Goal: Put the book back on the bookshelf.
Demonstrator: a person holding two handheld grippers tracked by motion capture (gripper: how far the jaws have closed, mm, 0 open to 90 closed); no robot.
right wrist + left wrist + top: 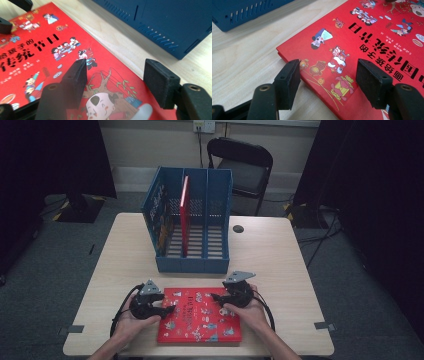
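A red picture book (200, 316) lies flat near the table's front edge, its cover up. My left gripper (170, 307) sits at the book's left edge. In the left gripper view its jaws (328, 82) stand open, one over the bare wood and one over the book (372, 45), pressing on nothing. My right gripper (214, 297) rests over the book's far right part. Its jaws (116, 80) are open too, straddling the far edge of the book (37, 50). A pale fingertip (144, 111) lies on the cover below them.
A blue three-slot file rack (192, 262) stands just behind the book, with a thin red book (185, 210) upright by its left divider and a patterned one (161, 215) against its left wall. A black folding chair (242, 167) is behind the table.
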